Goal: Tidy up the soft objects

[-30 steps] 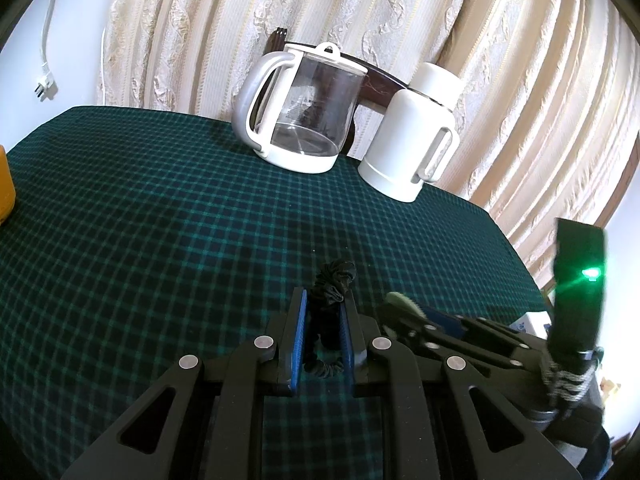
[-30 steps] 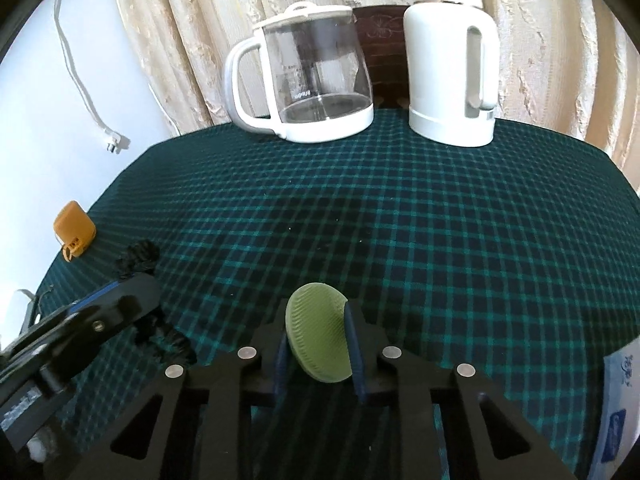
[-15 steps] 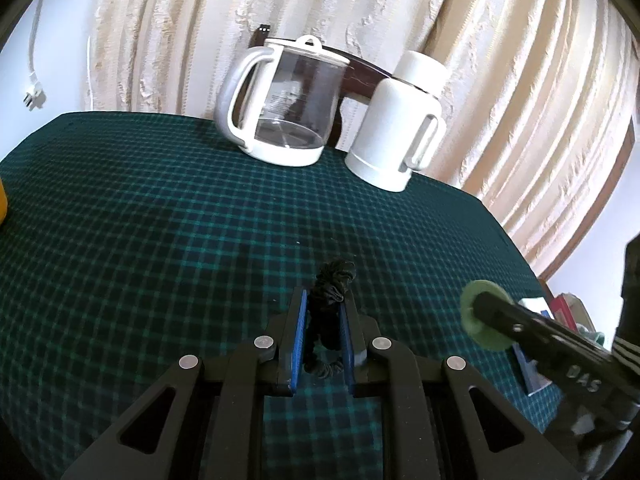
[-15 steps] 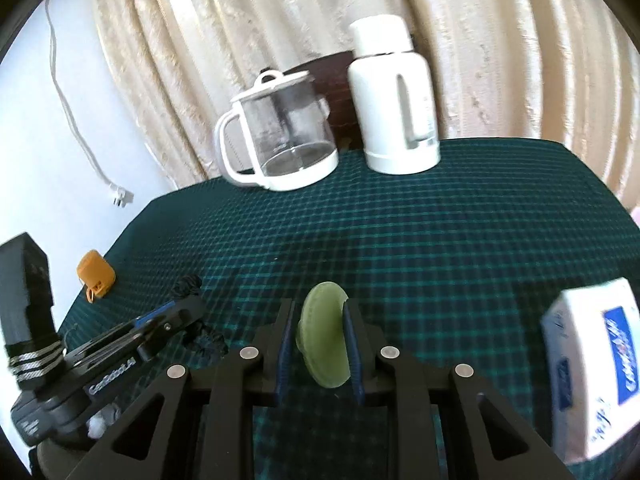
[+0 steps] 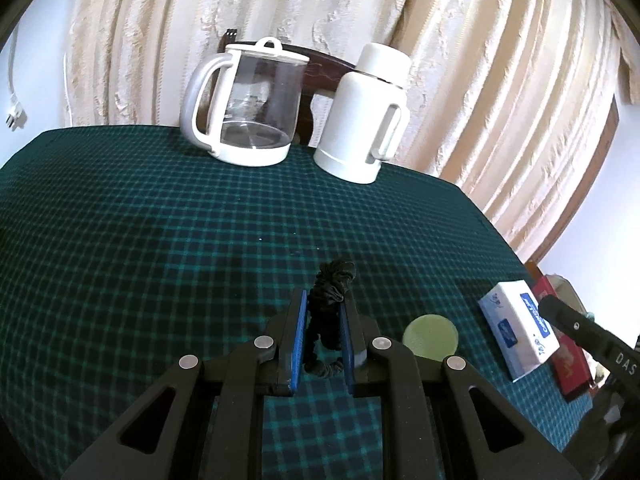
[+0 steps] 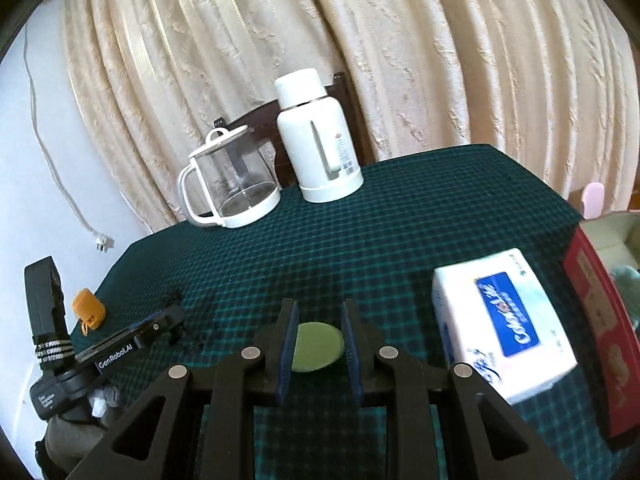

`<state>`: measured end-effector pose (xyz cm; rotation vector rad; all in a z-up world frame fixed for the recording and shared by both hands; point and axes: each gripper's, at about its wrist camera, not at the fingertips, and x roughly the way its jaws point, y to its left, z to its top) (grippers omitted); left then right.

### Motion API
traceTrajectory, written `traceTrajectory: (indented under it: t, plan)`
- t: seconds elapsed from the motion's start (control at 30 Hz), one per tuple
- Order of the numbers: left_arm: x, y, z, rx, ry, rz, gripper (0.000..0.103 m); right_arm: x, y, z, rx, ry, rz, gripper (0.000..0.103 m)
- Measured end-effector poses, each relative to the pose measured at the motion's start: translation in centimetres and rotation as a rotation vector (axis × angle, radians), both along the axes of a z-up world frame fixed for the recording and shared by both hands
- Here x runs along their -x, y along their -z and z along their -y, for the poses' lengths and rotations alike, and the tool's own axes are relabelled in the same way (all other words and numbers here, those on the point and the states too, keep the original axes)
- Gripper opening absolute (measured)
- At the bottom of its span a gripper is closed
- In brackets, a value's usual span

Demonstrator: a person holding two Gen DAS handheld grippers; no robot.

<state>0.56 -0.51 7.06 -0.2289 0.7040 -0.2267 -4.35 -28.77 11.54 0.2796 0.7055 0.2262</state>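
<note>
A black hair tie (image 5: pixel 330 280) is pinched between the blue pads of my left gripper (image 5: pixel 323 304), which is shut on it above the green checked tablecloth (image 5: pixel 160 240). A round green soft disc (image 5: pixel 430 334) lies flat on the cloth just right of the left gripper. In the right wrist view the disc (image 6: pixel 318 346) shows below and between the fingers of my right gripper (image 6: pixel 318 308). Its pads stand a narrow gap apart and touch nothing. The left gripper (image 6: pixel 172 316) is at the lower left there.
A glass kettle (image 5: pixel 248 112) and a white thermos (image 5: pixel 364 120) stand at the back by the curtain. A white and blue tissue pack (image 6: pixel 500 328) lies near the right edge, beside a red box (image 6: pixel 596 320). A small orange object (image 6: pixel 88 308) sits at the left edge.
The green disc has left the right gripper's pads and now lies on the cloth. The right gripper has drawn back to the right and upward. The left gripper keeps the hair tie.
</note>
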Motion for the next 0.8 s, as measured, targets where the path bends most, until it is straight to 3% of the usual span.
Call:
traceTrajectory:
  t: [0.1,0.17,0.23,0.37,0.53,0.8]
  plan:
    - [0.1,0.0,0.3,-0.004,0.002,-0.002,0.016,0.1,1.2,-0.1,-0.020,-0.018,-0.039,0.025]
    - [0.2,0.1,0.4,-0.006,0.004,-0.005,0.016,0.0,2.3,-0.7,-0.022,-0.039,-0.077,0.034]
    - [0.3,0.1,0.5,-0.010,0.006,-0.005,0.016,-0.2,3.4,-1.2,-0.027,-0.055,-0.106,0.051]
    - [0.5,0.1,0.3,-0.011,0.006,-0.004,0.016,-1.5,5.0,-2.9,0.014,-0.093,-0.139,0.057]
    - [0.5,0.2,0.1,-0.004,0.007,-0.004,0.016,-3.4,5.8,-4.2,0.037,-0.107,-0.165,0.072]
    - [0.2,0.7,-0.6,0.015,0.005,-0.016,0.016,-5.6,7.4,-6.1,0.128,-0.097,-0.205,0.072]
